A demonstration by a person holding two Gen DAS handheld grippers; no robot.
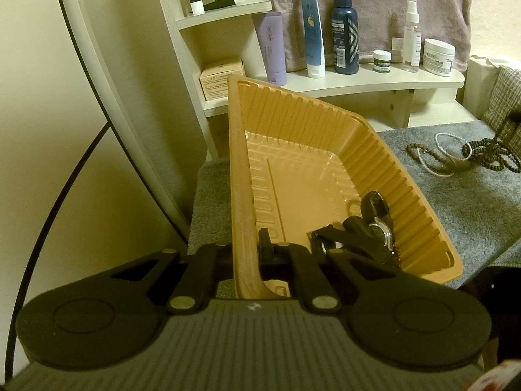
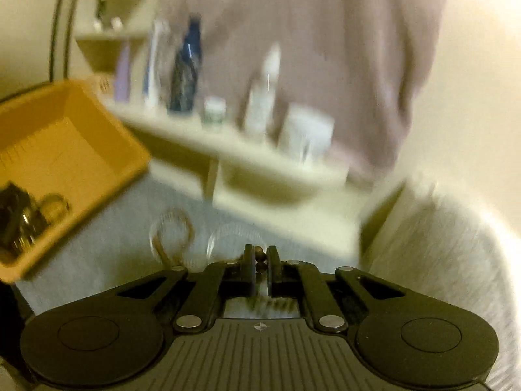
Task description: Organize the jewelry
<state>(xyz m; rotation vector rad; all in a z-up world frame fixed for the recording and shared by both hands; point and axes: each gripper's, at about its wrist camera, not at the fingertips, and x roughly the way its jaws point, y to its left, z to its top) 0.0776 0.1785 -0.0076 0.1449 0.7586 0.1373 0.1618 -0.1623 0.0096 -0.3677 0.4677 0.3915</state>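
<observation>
My left gripper [image 1: 247,251] is shut on the near left wall of an orange plastic tray [image 1: 293,123] and holds it tilted above the grey mat. Black watches [image 1: 364,228] lie in the tray's near right corner. Dark bead bracelets [image 1: 488,153] and a pearl strand [image 1: 443,153] lie on the mat at the right. In the blurred right wrist view, my right gripper [image 2: 260,260] is shut on brown beads [image 2: 259,254] just above the mat. The tray [image 2: 65,123] is at its left, and loose strands [image 2: 172,231] lie ahead of it.
A cream shelf [image 1: 374,81] at the back holds several bottles, tubes and jars, with a pinkish towel [image 1: 374,6] hanging behind. A curved white frame and a black cable [image 1: 65,179] run down the left. A grey mat [image 1: 456,202] covers the table. A pale fuzzy surface [image 2: 439,260] is at the right.
</observation>
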